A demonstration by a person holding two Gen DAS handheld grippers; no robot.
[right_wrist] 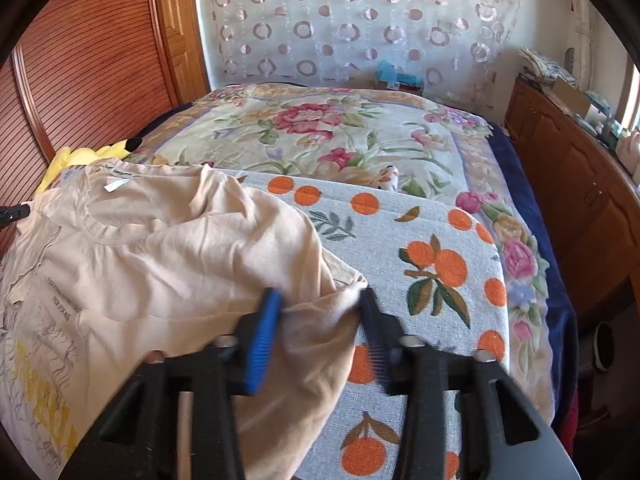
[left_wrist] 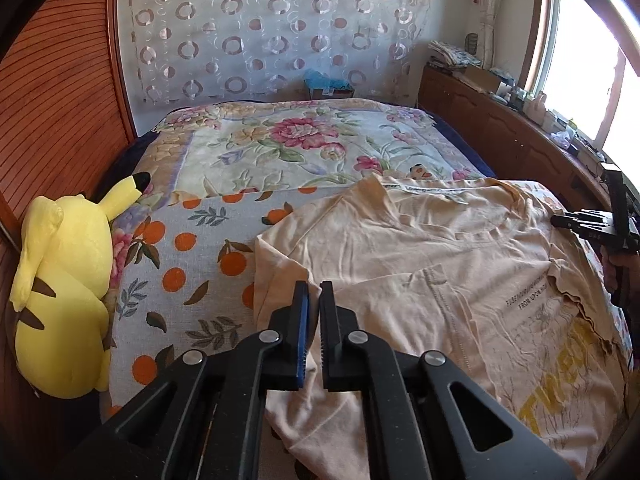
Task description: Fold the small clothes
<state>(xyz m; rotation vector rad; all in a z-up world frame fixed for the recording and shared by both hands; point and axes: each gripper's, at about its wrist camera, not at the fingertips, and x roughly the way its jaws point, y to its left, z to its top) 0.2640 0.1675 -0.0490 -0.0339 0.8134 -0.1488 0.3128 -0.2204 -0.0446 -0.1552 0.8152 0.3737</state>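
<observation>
The peach T-shirt (left_wrist: 420,264) lies spread across the near part of the bed (left_wrist: 304,148), on an orange-print cloth (left_wrist: 188,256) that covers the bed's near end, with the collar turned toward the far edge and yellow lettering near the front hem. One sleeve sits folded in over the chest. The left gripper (left_wrist: 314,300) hovers at the shirt's left sleeve edge with its jaws nearly together, only a thin slit between them; whether any cloth is pinched in that slit I cannot tell. The right gripper (right_wrist: 320,304) stands at the shirt's other side with its jaws set wide apart, the sleeve's bunched fabric lying between them, touching or almost touching the blue pad, not clamped. A yellow plush toy (left_wrist: 64,284) lies along the bed's left edge against the wooden wall panel (left_wrist: 52,92). A floral blanket (right_wrist: 340,132) covers the far half of the bed.
</observation>
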